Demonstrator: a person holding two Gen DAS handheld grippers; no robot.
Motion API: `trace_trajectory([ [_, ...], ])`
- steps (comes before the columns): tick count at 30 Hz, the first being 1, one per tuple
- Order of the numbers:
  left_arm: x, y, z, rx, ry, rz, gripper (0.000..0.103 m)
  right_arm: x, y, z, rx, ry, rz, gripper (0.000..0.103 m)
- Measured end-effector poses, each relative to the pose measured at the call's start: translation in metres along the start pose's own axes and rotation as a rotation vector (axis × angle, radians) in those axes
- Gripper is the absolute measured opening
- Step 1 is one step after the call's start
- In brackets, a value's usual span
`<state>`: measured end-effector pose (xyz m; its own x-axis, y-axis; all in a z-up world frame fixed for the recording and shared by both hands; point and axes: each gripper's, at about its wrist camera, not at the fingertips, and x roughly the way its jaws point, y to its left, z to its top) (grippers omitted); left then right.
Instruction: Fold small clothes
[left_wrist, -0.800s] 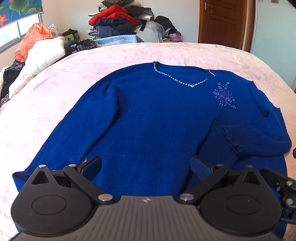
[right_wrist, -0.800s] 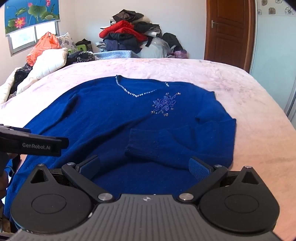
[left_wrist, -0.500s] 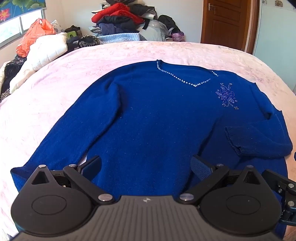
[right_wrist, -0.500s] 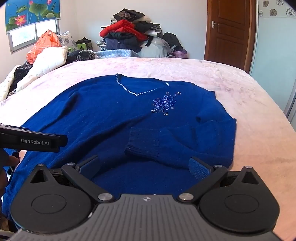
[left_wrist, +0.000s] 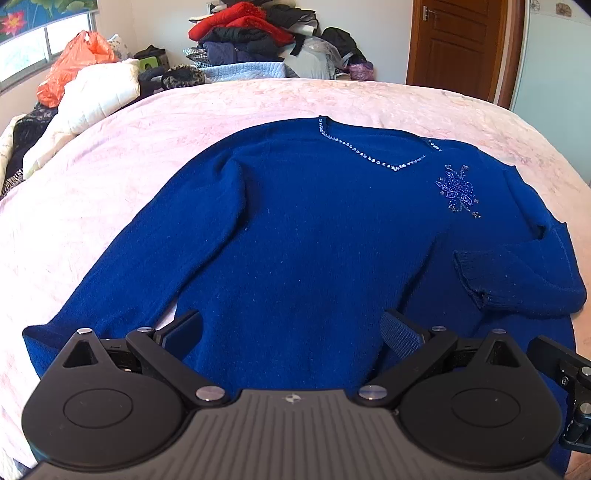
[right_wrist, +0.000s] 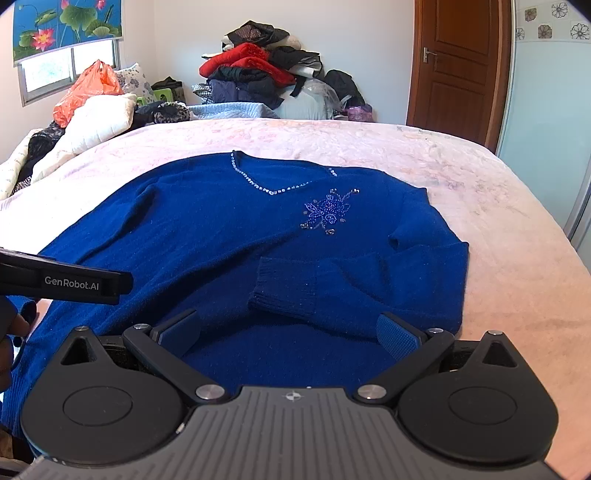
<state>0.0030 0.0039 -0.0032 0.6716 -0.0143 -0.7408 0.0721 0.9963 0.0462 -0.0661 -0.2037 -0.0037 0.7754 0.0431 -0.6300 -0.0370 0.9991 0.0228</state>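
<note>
You are looking at a big bed (left_wrist: 155, 155) with a pale pink cover. It fills most of both views.

A blue sweater (left_wrist: 314, 236) lies flat on the bed, front side up, with its neck pointing away from you. The neck is a V shape with a line of shiny beads (left_wrist: 365, 157). A beaded flower (left_wrist: 458, 192) sits on the chest, just beside the V. The sleeve (left_wrist: 122, 273) on your left side lies straight out on the pink cover. The sleeve (right_wrist: 332, 291) on your right side is folded in across the body, and its cuff rests on the blue front.

Behind the bed you can see a heap of clothes (right_wrist: 258, 74), a white puffy quilt (right_wrist: 99, 125), an orange bag (right_wrist: 88, 92) and a brown door (right_wrist: 458, 66).

Your left gripper (left_wrist: 291, 332) hangs over the bottom of the sweater. Its two fingers are spread wide and hold nothing. Your right gripper (right_wrist: 288, 336) hangs over the bottom part too, near the folded sleeve. Its fingers are also spread wide with nothing between them.
</note>
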Motion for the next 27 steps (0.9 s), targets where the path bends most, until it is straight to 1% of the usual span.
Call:
trace_trajectory([
  [13,0.0064,-0.0017,-0.0008,-0.002,0.024,0.001,0.103,0.0012,0.0022,-0.002,-0.007,-0.009,0.004,0.102],
  [22,0.008,-0.001,-0.0026,0.007,0.024,0.008,0.103,-0.0019,0.005,-0.003,-0.028,-0.034,0.002,0.102],
  [27,0.0079,-0.0003,-0.0032,0.006,0.026,0.004,0.103,-0.0023,0.0054,-0.0035,-0.026,-0.033,0.004,0.102],
])
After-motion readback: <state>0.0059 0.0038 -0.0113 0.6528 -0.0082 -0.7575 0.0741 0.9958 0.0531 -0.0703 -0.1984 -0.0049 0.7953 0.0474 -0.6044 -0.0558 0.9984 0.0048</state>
